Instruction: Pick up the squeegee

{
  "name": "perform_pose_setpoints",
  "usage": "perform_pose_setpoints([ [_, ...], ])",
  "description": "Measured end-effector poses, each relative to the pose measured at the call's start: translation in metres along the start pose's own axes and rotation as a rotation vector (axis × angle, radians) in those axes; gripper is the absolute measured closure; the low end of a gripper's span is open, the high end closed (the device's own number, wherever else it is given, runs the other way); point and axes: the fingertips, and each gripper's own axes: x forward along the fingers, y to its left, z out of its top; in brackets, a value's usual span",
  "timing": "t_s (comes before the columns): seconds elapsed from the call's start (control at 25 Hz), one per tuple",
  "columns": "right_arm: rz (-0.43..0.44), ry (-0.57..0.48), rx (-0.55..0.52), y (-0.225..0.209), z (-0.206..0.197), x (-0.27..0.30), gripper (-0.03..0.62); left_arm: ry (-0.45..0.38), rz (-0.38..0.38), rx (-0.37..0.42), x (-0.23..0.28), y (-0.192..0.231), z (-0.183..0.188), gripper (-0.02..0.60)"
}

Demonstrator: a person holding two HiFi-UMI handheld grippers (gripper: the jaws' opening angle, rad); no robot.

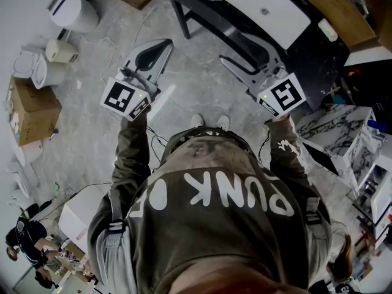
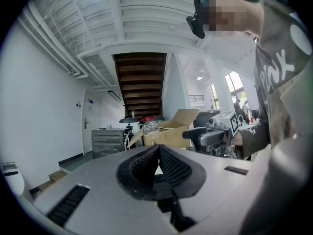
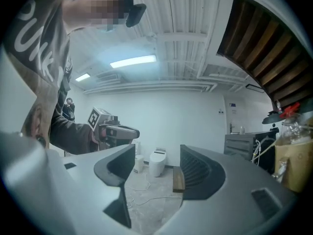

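- Head view: left gripper (image 1: pixel 160 49) and right gripper (image 1: pixel 236 48) are both held up ahead of the jumper (image 1: pixel 220 207). No squeegee shows on the floor beyond it.
- Left gripper view: the jaws are pressed together on nothing, with the jumper (image 2: pixel 283 82) to their right.
- Right gripper view: the jaws are spread and empty, with the jumper (image 3: pixel 39 43) to their left.
- The squeegee's whereabouts can't be told, and neither gripper holds it now.

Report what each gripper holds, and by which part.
Nothing is held. The left gripper is shut with nothing between its fingers; the right gripper is open and empty.
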Motion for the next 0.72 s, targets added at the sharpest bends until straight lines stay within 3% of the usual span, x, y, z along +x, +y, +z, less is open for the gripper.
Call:
perform_pose_setpoints([
  [0.2, 0.008, 0.002, 0.015, 0.002, -0.001, 0.003, 0.183, 0.0, 0.0, 0.0, 0.0, 0.0, 0.0, 0.578],
  [0.56, 0.061, 0.062, -0.005, 0.015, -0.013, 0.008, 0.009, 0.0, -0.001, -0.001, -0.001, -0.001, 0.001, 0.578],
  [0.72, 0.051, 0.045, -0.001, 0.015, -0.012, 0.006, -0.001, 0.001, -0.002, 0.0, -0.001, -0.003, 0.001, 0.578],
])
